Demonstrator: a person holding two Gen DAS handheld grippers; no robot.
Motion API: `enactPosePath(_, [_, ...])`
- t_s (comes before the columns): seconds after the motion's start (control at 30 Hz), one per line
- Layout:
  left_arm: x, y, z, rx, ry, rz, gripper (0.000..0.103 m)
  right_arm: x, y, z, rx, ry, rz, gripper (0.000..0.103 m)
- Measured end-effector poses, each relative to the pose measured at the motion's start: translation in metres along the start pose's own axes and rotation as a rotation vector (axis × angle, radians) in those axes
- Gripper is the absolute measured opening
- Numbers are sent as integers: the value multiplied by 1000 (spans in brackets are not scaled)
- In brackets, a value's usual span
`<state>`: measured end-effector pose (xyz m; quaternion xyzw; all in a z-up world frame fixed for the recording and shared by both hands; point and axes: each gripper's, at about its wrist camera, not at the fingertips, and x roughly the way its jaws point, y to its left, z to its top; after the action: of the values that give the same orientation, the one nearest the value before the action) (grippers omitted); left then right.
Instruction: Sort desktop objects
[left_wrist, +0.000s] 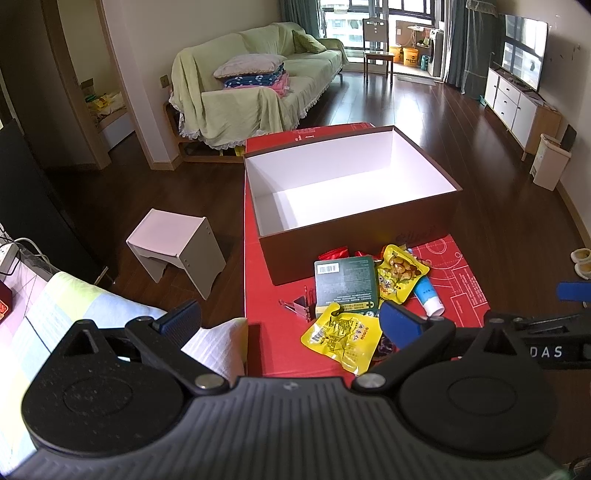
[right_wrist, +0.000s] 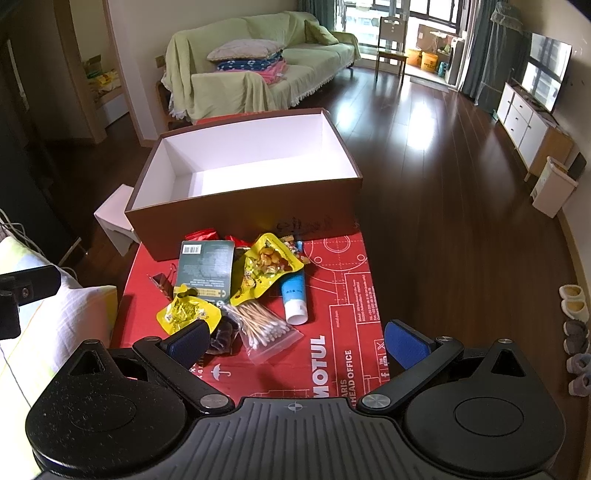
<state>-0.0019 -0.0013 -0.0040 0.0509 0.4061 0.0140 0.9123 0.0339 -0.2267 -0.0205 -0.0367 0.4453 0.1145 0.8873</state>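
A brown box (left_wrist: 354, 236) (right_wrist: 243, 221) with a white, empty inside stands at the far end of a red mat (left_wrist: 258, 295) (right_wrist: 332, 295). In front of it lies a pile: a dark green box (left_wrist: 345, 280) (right_wrist: 207, 264), yellow snack packets (left_wrist: 345, 338) (right_wrist: 266, 266), a blue-and-white tube (left_wrist: 428, 293) (right_wrist: 294, 295), a bag of cotton swabs (right_wrist: 262, 328), a binder clip (left_wrist: 295, 306) (right_wrist: 162, 280) and red wrappers (left_wrist: 332, 254). My left gripper (left_wrist: 290, 321) hovers open near the pile's front. My right gripper (right_wrist: 295, 343) is open just above the swabs.
A white stool (left_wrist: 177, 247) stands on the dark wooden floor left of the table. A pale quilt (left_wrist: 74, 314) lies at the left front. A covered sofa (left_wrist: 258, 81), a chair, a TV cabinet (right_wrist: 524, 122) and a white bin (right_wrist: 554, 184) are farther off.
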Motion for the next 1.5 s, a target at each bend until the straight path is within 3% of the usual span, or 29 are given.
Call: enactPosePath(1.5, [1, 6, -9, -13, 33, -19, 102, 0, 8, -3, 6, 3, -20, 103])
